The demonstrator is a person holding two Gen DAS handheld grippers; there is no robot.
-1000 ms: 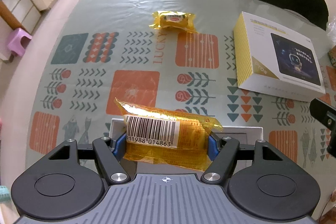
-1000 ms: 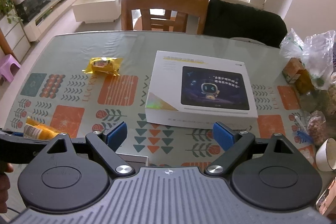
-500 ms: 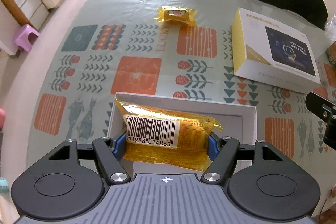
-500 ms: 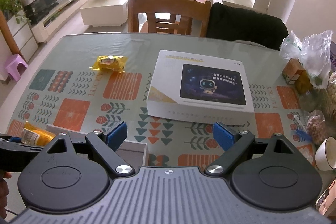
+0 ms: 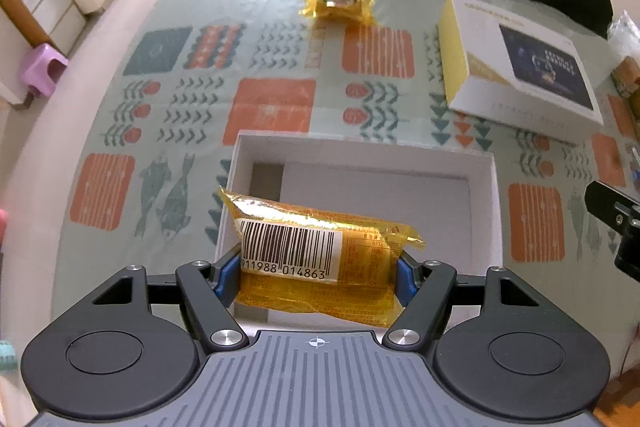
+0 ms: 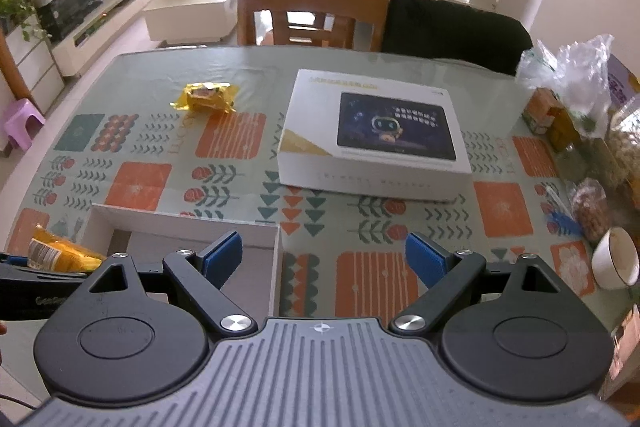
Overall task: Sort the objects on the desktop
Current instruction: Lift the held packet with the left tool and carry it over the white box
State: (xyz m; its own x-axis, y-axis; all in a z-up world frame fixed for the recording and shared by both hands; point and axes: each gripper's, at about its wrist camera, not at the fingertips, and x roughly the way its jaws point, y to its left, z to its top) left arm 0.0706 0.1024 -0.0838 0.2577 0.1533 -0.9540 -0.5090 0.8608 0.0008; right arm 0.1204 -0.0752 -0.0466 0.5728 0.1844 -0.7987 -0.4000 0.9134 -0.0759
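My left gripper [image 5: 316, 273] is shut on a yellow snack packet [image 5: 320, 255] with a barcode label, held above the near left part of an open white box [image 5: 360, 157] on the patterned tablecloth. In the right wrist view the same snack packet [image 6: 56, 253] shows at the far left over the white box [image 6: 184, 217]. A second yellow packet [image 5: 338, 5] lies at the far side of the table, also seen as a yellow packet [image 6: 208, 97] left of centre. My right gripper [image 6: 324, 255] is open with nothing between its blue pads, above the box's right edge.
A white product box [image 6: 372, 135] with a robot picture lies right of centre. Plastic bags, jars and small cartons [image 6: 576, 115] crowd the right edge, with a white bowl [image 6: 616, 259] near the front. Wooden chairs [image 6: 312, 11] stand behind the table.
Both grippers have drawn back toward the near edge, so the white box now shows in full under the held packet. The left grip has not changed; the right stays open.
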